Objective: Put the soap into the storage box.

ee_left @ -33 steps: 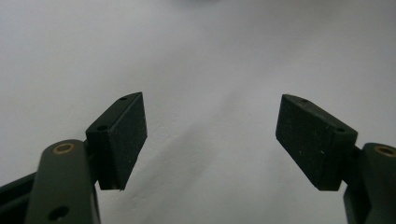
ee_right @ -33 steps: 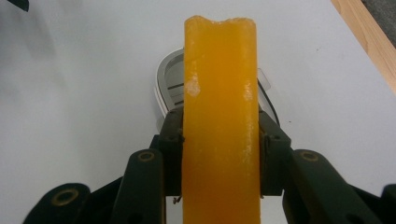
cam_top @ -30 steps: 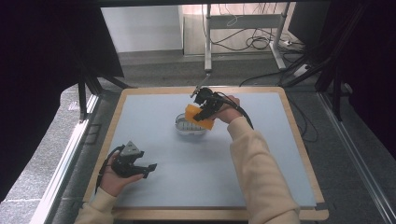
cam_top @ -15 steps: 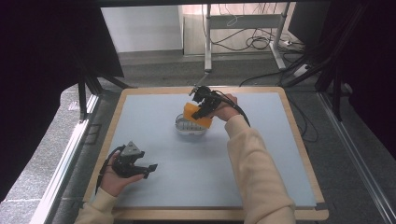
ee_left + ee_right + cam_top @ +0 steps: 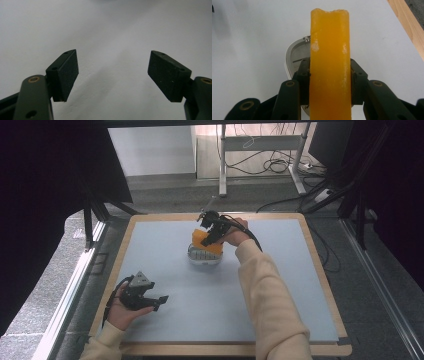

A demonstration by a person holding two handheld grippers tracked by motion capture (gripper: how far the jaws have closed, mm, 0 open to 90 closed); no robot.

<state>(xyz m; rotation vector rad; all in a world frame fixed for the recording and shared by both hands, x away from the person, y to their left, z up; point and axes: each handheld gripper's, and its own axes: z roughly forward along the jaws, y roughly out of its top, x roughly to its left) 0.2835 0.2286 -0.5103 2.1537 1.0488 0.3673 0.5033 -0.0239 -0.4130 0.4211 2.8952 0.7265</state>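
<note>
My right gripper (image 5: 212, 234) is shut on an upright orange slab (image 5: 202, 240), just above a rounded white-rimmed object (image 5: 203, 257) with a metal face. This is at the far middle of the table. In the right gripper view both pads press on the slab (image 5: 329, 57) at its sides. The white-rimmed object (image 5: 294, 53) lies behind and below it. My left gripper (image 5: 156, 301) rests on the mat at the front left, held in a hand. Its jaws stand wide apart over bare mat in the left gripper view, with nothing between them (image 5: 112, 72).
A light grey mat (image 5: 190, 330) covers the table, framed by a wooden border (image 5: 322, 270). Beyond the far edge are a desk frame and cables (image 5: 272, 165) on the floor. A metal rail (image 5: 75, 285) runs along the left side.
My right gripper has shifted a little to the left and slightly lower with the orange slab, closer over the white-rimmed object. The left gripper has stayed where it was.
</note>
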